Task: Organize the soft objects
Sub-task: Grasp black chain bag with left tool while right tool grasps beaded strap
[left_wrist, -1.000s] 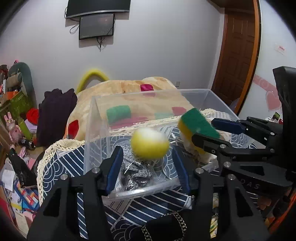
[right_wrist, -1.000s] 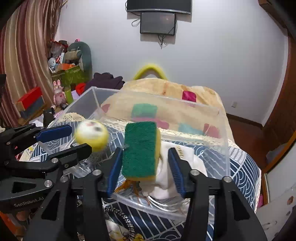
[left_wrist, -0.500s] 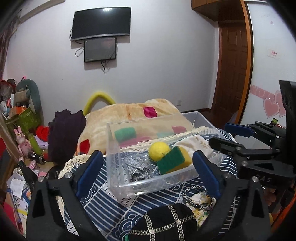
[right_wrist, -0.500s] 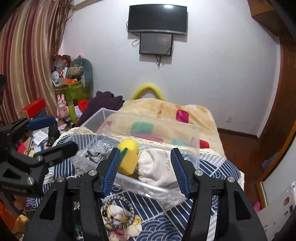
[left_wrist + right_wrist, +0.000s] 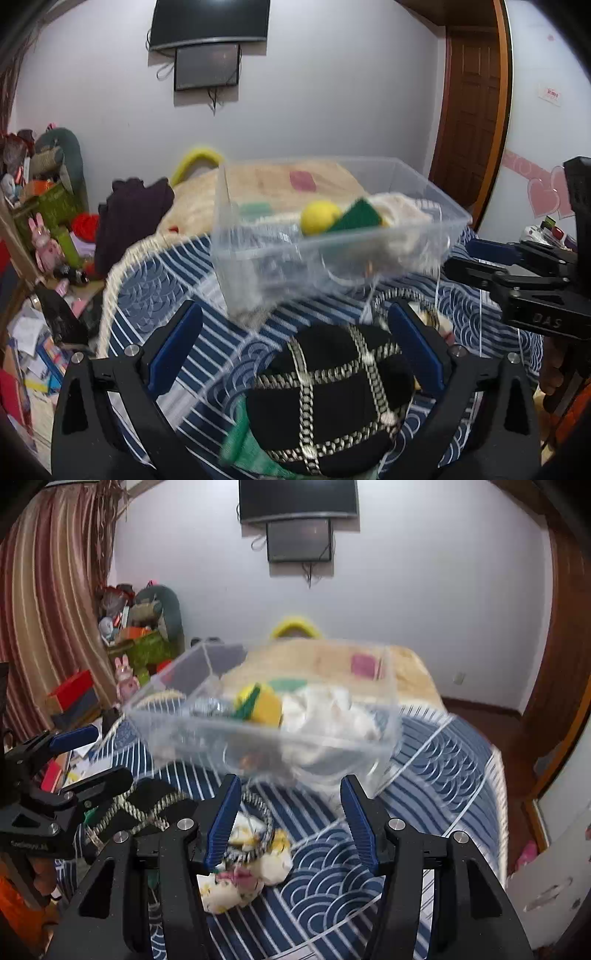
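Both claws gape empty over the blue patterned cloth (image 5: 424,782): the left gripper (image 5: 295,347) straddles a black chain-trimmed pouch (image 5: 328,398), the right gripper (image 5: 291,816) a floral bundle (image 5: 243,871). The clear bin (image 5: 436,229) lies ahead. Best practice: centre, lower squarely, then squeeze gently.

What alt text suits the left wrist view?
The open left hand-held gripper frames a black hat with gold chain trim on a blue patterned cloth. Behind, a clear bin holds a yellow ball and green sponge.

Black cushion (image 5: 328,398) fills gap before bin (image 5: 332,251).
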